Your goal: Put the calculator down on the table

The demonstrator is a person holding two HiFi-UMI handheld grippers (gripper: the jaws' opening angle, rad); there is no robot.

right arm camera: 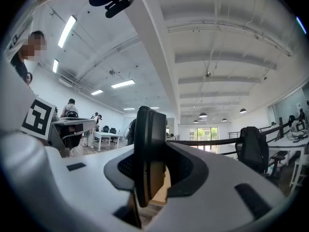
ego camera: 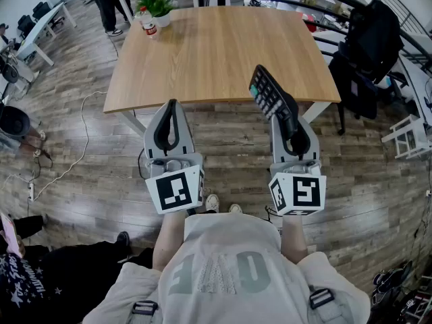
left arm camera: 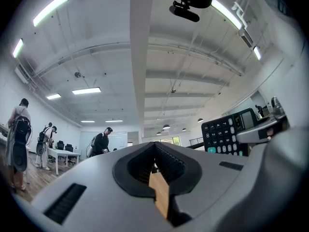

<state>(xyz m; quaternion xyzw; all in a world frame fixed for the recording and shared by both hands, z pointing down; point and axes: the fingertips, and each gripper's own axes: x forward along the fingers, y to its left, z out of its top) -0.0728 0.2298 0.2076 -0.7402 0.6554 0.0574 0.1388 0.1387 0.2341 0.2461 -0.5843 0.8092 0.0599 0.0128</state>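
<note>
A black calculator (ego camera: 267, 90) stands tilted, keys facing left, over the near edge of the wooden table (ego camera: 216, 46). My right gripper (ego camera: 284, 115) is shut on its lower end. In the right gripper view the calculator (right arm camera: 148, 151) shows edge-on, upright between the pads. My left gripper (ego camera: 172, 106) hovers just short of the table's near edge, left of the calculator, shut with nothing in it. In the left gripper view its jaw tips (left arm camera: 154, 146) meet, and the calculator (left arm camera: 227, 132) appears at the right.
A potted plant (ego camera: 156, 5) and a bottle (ego camera: 148, 23) stand on the table's far left corner. A black chair with a dark jacket (ego camera: 368, 46) is right of the table. A white cable (ego camera: 74, 154) lies on the floor at left. People stand further back.
</note>
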